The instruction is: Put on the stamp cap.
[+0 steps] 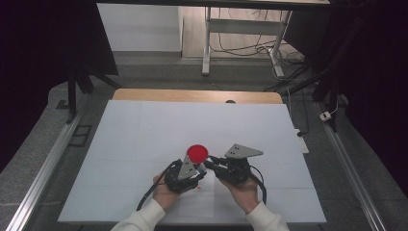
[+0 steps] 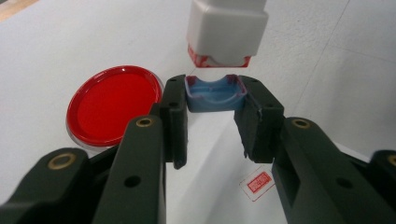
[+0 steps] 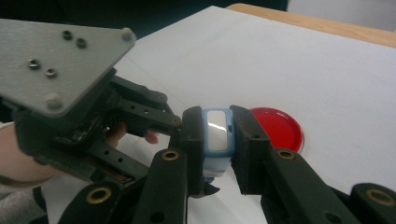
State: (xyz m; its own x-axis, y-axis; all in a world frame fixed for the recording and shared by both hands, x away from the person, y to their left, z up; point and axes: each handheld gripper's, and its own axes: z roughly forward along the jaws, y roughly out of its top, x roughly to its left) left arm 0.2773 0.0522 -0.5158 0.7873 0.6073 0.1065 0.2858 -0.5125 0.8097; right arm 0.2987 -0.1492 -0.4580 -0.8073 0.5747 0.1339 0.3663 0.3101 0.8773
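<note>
Separating a stamp: blue cap is clamped in left gripper, white stamp body in right gripper, just right of red ink pad; inking probably follows, requiring alignment over pad

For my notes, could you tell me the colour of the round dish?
Red dish, clearest in the left gripper view.

Glossy red round ink pad, blue stamp cap, white stamp body, black grippers
</note>
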